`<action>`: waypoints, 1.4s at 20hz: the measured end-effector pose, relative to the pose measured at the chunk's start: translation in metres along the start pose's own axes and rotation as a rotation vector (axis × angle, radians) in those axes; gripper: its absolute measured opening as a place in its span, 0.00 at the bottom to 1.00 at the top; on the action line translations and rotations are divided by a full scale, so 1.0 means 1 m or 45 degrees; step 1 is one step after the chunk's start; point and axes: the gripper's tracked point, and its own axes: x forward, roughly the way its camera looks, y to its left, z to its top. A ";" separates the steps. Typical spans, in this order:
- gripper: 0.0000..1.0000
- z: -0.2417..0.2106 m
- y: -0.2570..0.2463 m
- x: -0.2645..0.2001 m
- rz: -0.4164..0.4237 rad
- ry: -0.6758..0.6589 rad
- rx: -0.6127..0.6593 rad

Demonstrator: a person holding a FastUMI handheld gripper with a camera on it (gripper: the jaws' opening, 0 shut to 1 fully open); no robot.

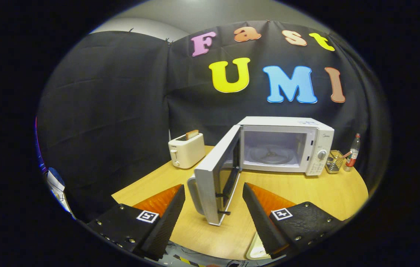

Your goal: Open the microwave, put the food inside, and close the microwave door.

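Note:
A white microwave (pixel 317 142) stands on the wooden table (pixel 306 193) beyond my fingers. Its door (pixel 215 178) is swung wide open toward me, and the door's free edge reaches the gap between my fingertips. The cavity is lit, with a glass turntable (pixel 271 154) on its floor and nothing on it. My gripper (pixel 213 198) is open, its fingers standing either side of the door's edge without pressing on it. A pale plate rim (pixel 256 250) peeks out under my right finger at the table's near edge; I cannot tell what lies on it.
A white toaster (pixel 186 150) with a slice of bread in its slot stands left of the microwave. Right of the microwave are a small wire basket (pixel 334 162) and a bottle (pixel 353 152). Black cloth walls close in behind and to the left.

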 end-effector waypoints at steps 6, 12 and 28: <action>0.95 -0.031 -0.083 -0.007 -0.239 0.110 0.100; 0.95 -0.073 -0.134 -0.019 -0.365 0.260 0.174; 0.96 -0.188 -0.154 -0.025 -0.411 0.681 0.172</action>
